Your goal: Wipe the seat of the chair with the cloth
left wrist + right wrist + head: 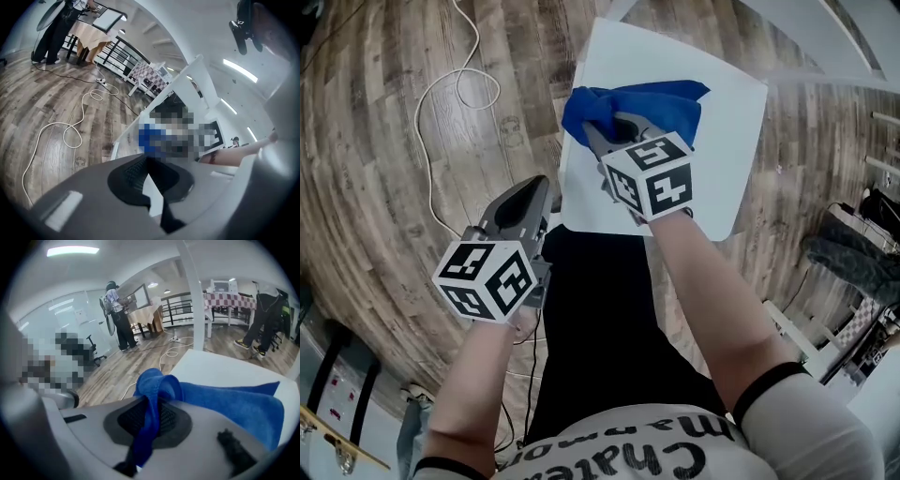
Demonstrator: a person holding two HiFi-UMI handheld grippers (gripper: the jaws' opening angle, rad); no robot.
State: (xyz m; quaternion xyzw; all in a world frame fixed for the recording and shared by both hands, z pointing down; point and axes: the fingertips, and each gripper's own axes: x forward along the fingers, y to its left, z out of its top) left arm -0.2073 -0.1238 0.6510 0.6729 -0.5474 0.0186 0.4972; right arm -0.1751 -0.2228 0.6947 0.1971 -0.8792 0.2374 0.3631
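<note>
The white chair seat (731, 141) lies below me in the head view. A blue cloth (666, 98) is spread across its far left part. My right gripper (609, 131) hovers over the seat's left side, shut on a bunched fold of that cloth. In the right gripper view the cloth (225, 399) runs up between the pads (136, 418) and trails off to the right over the seat (234, 371). My left gripper (525, 202) hangs beside the seat's near left corner, above the floor, with its jaws together and nothing in them. From the left gripper (149, 161) the seat's edge (126, 136) shows ahead.
A white cable (441, 103) loops over the wooden floor left of the chair. My black trousers (609, 319) stand right against the seat's near edge. White furniture legs and a dark object (853, 253) sit at the right. A person (117, 315) stands far off by a table.
</note>
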